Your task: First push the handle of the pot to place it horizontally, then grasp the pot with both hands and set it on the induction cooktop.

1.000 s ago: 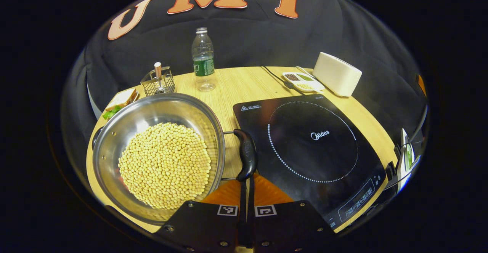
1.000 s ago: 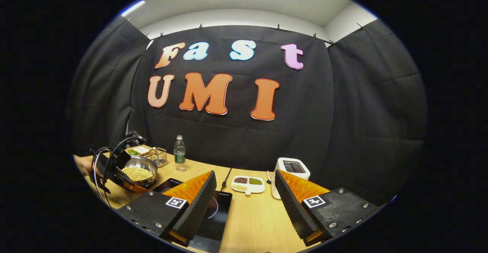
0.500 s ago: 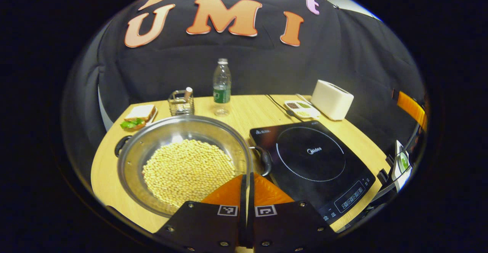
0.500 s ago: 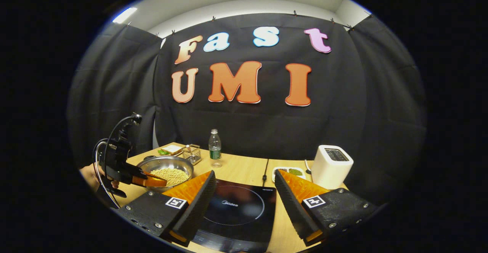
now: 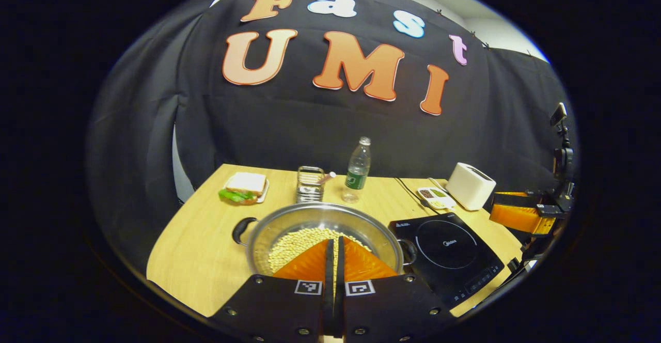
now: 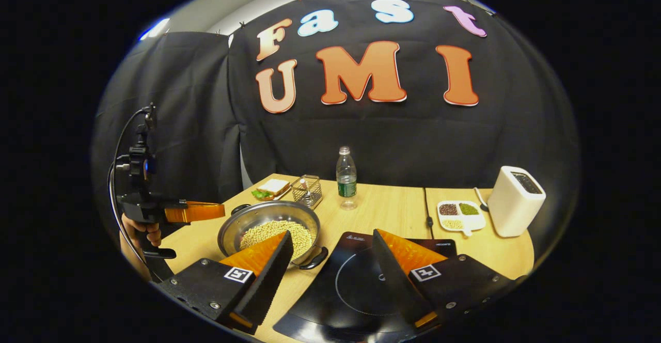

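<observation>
Wooden bench [image 6: 392, 214] is carrying the round steel pot [image 6: 268, 224] of pale beans beside the glossy black induction cooktop [image 6: 356, 286]. Since a second ago, the left gripper [image 5: 334, 260], fingers pressed together on nothing, is pulling back from the handle [image 6: 315, 258], now lying flat. The push looks done; the right gripper [image 6: 330, 270], gaping wide and empty, is nearing for the two-handed grasp.
</observation>
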{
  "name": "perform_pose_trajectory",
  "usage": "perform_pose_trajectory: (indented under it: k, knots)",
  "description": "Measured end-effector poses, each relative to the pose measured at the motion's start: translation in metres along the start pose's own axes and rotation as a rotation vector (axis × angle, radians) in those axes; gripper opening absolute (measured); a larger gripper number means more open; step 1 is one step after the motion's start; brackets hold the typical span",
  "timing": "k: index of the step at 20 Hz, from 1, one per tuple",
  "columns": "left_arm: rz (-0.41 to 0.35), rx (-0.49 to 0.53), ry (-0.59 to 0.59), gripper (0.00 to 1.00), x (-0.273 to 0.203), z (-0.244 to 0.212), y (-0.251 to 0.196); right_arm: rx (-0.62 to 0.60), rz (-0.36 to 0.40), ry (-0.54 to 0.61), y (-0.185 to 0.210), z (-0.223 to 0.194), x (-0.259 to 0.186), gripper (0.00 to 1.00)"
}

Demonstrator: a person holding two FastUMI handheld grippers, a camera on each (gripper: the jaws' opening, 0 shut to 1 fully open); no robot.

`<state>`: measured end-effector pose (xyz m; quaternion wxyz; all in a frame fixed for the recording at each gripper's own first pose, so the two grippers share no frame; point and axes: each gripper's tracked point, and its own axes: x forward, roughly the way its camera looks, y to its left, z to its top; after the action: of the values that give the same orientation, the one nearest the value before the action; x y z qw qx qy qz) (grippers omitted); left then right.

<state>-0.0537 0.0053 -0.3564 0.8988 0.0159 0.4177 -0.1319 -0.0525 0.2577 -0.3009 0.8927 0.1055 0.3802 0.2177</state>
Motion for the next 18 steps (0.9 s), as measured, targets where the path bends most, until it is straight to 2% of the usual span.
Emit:
perform_pose_trajectory:
  k: [1, 2, 3, 4, 5, 6, 7, 8, 9, 10, 11, 14, 16, 18]
  knots:
    - [0.006, 0.003, 0.009, 0.02, -0.001, 0.003, 0.009, 0.026, 0.009, 0.030, 0.006, -0.003, 0.009, 0.96]
    - [0.004, 0.000, 0.020, 0.06, -0.002, 0.006, 0.015, 0.051, 0.019, 0.059, 0.010, -0.005, 0.017, 0.96]
    - [0.002, -0.006, 0.027, 0.06, 0.000, 0.009, 0.021, 0.076, 0.028, 0.086, 0.015, -0.007, 0.024, 0.95]
    - [-0.001, -0.002, 0.040, 0.02, 0.002, 0.012, 0.028, 0.097, 0.038, 0.113, 0.020, -0.011, 0.031, 0.95]
    - [0.002, 0.003, 0.049, 0.06, 0.006, 0.013, 0.037, 0.117, 0.041, 0.141, 0.025, -0.015, 0.039, 0.95]
    - [-0.002, 0.007, 0.059, 0.02, 0.009, 0.015, 0.041, 0.130, 0.043, 0.169, 0.028, -0.020, 0.047, 0.94]
    - [-0.004, 0.011, 0.069, 0.02, 0.015, 0.017, 0.044, 0.139, 0.039, 0.196, 0.031, -0.024, 0.054, 0.94]
    - [-0.005, 0.013, 0.074, 0.06, 0.021, 0.019, 0.048, 0.141, 0.034, 0.221, 0.033, -0.029, 0.062, 0.94]
    - [-0.001, 0.012, 0.077, 0.02, 0.026, 0.022, 0.053, 0.144, 0.025, 0.247, 0.034, -0.036, 0.068, 0.94]
    - [0.007, 0.005, 0.075, 0.06, 0.034, 0.026, 0.059, 0.144, 0.015, 0.269, 0.035, -0.041, 0.075, 0.93]
    - [0.007, -0.005, 0.083, 0.02, 0.040, 0.026, 0.062, 0.145, 0.002, 0.293, 0.036, -0.047, 0.081, 0.93]
    - [-0.042, 0.009, 0.140, 0.01, 0.058, 0.015, 0.065, 0.151, -0.024, 0.362, 0.038, -0.066, 0.092, 0.92]
    - [-0.086, 0.058, 0.223, 0.29, 0.069, -0.005, 0.065, 0.148, -0.041, 0.394, 0.038, -0.076, 0.099, 0.90]
    - [-0.085, 0.088, 0.280, 0.74, 0.083, -0.015, 0.070, 0.142, -0.065, 0.432, 0.034, -0.089, 0.105, 0.89]
